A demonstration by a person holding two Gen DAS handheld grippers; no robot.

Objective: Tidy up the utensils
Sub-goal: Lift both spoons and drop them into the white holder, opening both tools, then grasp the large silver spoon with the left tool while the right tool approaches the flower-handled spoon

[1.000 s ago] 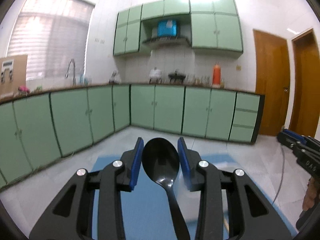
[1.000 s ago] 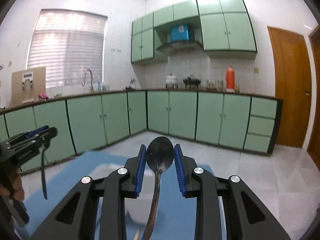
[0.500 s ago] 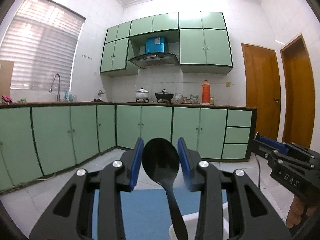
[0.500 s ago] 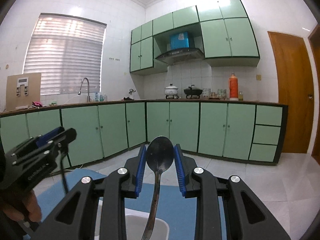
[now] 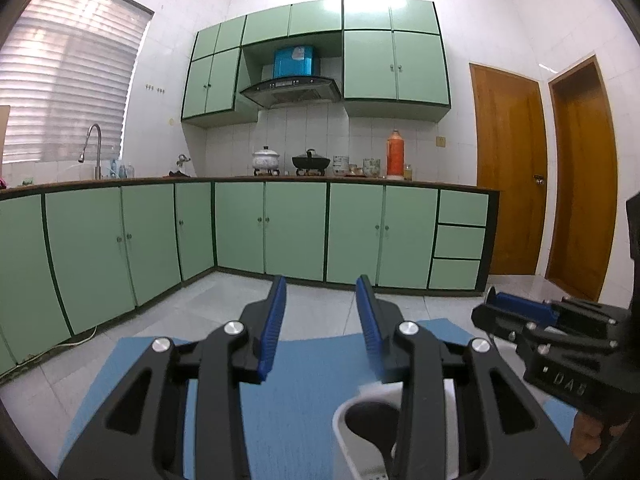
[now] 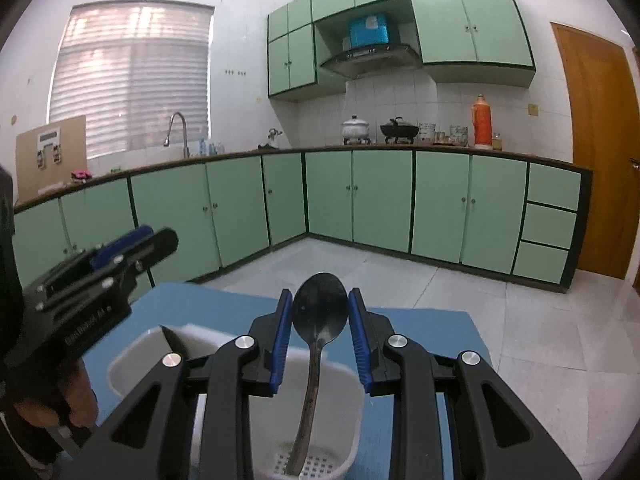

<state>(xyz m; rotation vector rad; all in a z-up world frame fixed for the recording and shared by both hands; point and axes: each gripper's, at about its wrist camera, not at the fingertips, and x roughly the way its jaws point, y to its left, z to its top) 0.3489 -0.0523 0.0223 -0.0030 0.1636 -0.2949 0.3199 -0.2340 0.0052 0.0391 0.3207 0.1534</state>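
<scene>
My left gripper has nothing between its blue pads, and its jaws are opening. Just below it a black spoon rests bowl-up inside the white utensil holder on the blue mat. My right gripper is shut on the bowl of a metal spoon, which stands upright. The spoon's handle reaches down into the perforated compartment of the white utensil holder. Each view shows the other gripper at its edge: right gripper, left gripper.
The blue mat covers the table under the holder. A person's hand grips the left tool. Beyond the table edge lie a tiled floor, green cabinets and wooden doors.
The black spoon has left the left gripper's jaws and now sits in the holder. Both grippers have sunk toward the holder, and the metal spoon's handle has entered it.
</scene>
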